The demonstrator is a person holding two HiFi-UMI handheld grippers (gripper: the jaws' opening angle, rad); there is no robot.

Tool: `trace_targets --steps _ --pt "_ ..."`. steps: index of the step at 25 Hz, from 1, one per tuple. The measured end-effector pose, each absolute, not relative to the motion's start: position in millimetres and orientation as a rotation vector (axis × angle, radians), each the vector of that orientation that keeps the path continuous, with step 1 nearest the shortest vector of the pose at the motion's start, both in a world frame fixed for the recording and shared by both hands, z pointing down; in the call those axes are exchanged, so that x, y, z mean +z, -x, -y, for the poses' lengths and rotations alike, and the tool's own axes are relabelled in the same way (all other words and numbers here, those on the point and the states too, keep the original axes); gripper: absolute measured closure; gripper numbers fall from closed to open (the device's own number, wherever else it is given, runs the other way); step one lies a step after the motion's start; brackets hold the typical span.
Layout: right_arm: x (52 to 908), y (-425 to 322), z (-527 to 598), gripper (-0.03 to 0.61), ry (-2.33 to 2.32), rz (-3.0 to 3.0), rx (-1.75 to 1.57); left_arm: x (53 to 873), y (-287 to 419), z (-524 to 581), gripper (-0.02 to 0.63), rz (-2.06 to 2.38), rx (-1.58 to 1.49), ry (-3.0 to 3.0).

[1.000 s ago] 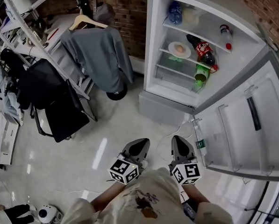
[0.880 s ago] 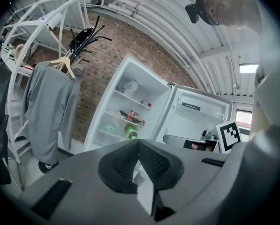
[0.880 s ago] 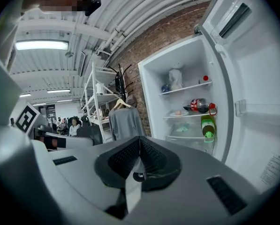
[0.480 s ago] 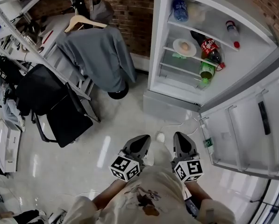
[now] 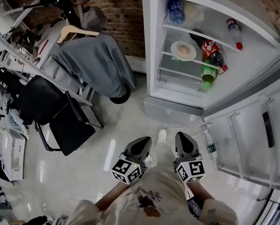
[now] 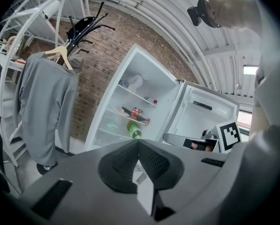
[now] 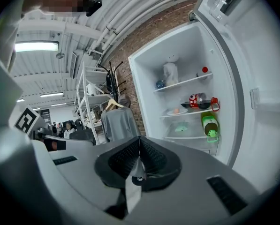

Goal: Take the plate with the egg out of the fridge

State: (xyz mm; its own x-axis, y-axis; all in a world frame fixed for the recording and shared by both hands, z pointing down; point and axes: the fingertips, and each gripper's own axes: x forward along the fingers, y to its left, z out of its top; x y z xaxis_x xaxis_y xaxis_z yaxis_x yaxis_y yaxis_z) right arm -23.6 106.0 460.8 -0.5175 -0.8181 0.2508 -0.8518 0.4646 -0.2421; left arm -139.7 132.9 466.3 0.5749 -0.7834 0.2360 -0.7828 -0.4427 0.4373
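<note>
Nearest the person, the left gripper [image 5: 140, 144] and the right gripper [image 5: 182, 138] are held low in front of the body, over the pale floor [image 5: 121, 125] and well apart from the fridge [image 5: 151, 64]. Each gripper's own view shows its ridged pads pressed together with nothing between them, so both are empty.

Beyond them the fridge stands with its door [image 5: 252, 125] swung wide to the right. The plate [image 5: 183, 51] sits on the middle shelf [image 5: 167, 53], left of centre and close to the shelf's front edge. The egg [image 5: 184, 48] rests loose in its middle. A cola bottle [image 5: 208, 47] lies just to the plate's right, and a green bottle [image 5: 207, 72] lies lower, toward the right end of the shelf beneath.

The plate looks stiff, light and smooth, so it is likely slippery between the pads. The egg is fragile and free to roll, so the plate probably has to stay level throughout. The rim at the shelf's front edge seems the best place to take hold, one jaw over it and one under. A second grip on the left rim, away from the bottle, would likely steady it.

The plate is small in every view. Its depth, its material and whether it touches the cola bottle cannot be told, and the left gripper view barely shows it.
</note>
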Motion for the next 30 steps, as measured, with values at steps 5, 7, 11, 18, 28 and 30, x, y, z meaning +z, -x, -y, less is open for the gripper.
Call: trace_targets --steps 5,7,11,18,28,30 --pt "462 11 -66 0.572 -1.508 2.607 0.501 466 122 -89 0.604 1.224 0.012 -2.33" --pt "465 4 -47 0.572 -1.52 2.612 0.507 465 114 -69 0.604 1.217 0.014 -2.34" --pt "462 -3 -7 0.572 -1.543 2.639 0.509 460 103 -27 0.604 1.197 0.03 -2.363" --pt "454 -18 46 0.572 -1.567 2.656 0.508 453 80 37 0.604 1.169 0.036 -2.384" --pt "451 -49 90 0.572 -1.623 2.635 0.448 457 47 98 0.604 1.105 0.039 -2.383" --pt "450 -52 96 0.572 -1.616 2.641 0.412 457 43 107 0.604 1.107 0.028 -2.38"
